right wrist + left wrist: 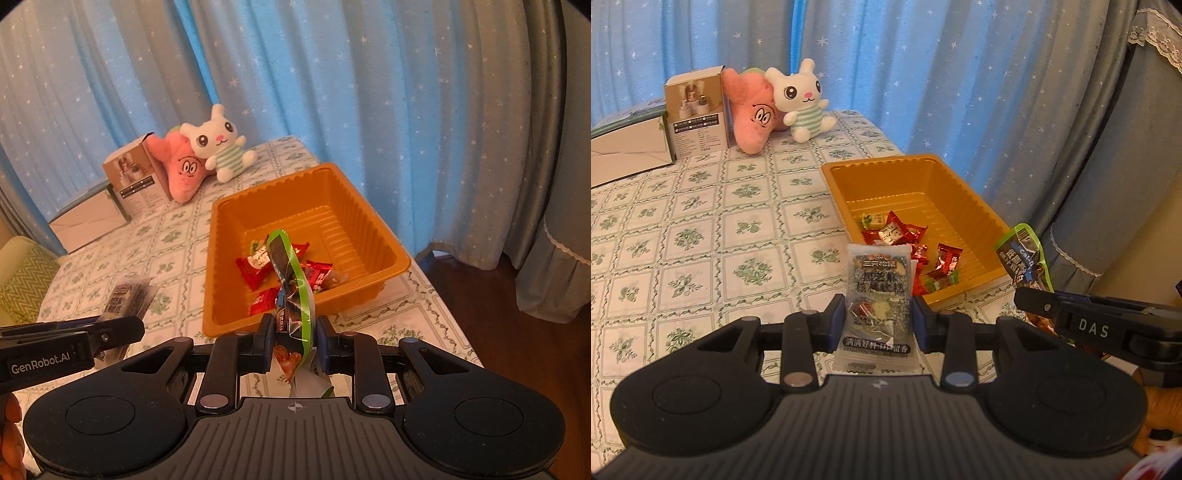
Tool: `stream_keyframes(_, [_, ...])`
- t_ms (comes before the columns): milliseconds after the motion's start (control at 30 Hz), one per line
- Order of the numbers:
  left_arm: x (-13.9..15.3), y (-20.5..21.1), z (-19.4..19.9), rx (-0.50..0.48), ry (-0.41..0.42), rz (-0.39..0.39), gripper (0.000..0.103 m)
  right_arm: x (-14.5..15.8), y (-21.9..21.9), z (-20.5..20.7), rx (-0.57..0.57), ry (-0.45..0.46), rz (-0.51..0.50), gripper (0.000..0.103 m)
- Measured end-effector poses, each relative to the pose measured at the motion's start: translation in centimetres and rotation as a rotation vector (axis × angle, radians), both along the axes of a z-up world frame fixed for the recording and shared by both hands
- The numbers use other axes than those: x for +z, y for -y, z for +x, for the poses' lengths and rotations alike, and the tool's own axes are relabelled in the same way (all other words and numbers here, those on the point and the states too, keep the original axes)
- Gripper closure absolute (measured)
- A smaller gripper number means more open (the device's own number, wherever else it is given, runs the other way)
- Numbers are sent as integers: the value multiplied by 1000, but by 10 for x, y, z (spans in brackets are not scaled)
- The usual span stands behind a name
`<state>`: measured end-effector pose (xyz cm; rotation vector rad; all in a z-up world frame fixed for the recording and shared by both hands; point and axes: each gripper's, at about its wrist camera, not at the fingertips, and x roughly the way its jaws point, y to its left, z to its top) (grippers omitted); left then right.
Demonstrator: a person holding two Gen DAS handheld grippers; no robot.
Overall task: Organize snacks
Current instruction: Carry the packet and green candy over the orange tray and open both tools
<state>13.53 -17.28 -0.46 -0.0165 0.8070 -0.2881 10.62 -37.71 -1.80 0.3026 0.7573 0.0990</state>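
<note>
My left gripper (879, 319) is shut on a clear black-printed sesame snack packet (877, 291), held upright just short of the orange tray's near left corner. The orange tray (975, 206) sits on the table's right side with several red-wrapped candies (916, 240) inside. My right gripper (293, 341) is shut on a crumpled green-edged dark snack packet (291, 280), which stands above the tray's (229, 236) near rim. In the left wrist view that green packet (1025, 254) and the right gripper sit at the right. The sesame packet (129, 295) shows at the left in the right wrist view.
A white rabbit plush (799, 99), a pink plush (753, 110) and a cardboard box (696, 110) stand at the table's far end, with a flat box (628, 151) beside them. Blue star curtains (923, 74) hang behind. The table edge (454, 332) drops off right of the tray.
</note>
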Motion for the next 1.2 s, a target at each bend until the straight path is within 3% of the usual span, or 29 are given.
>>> stream_keyframes(767, [-16,48,85,-10,-34,-40,69,-1,33,94,0,19,-17,79])
stream_keyframes(1200, [-27,58,108,-15,-54,-34,69,-13,34,123,29,-8,-50,79])
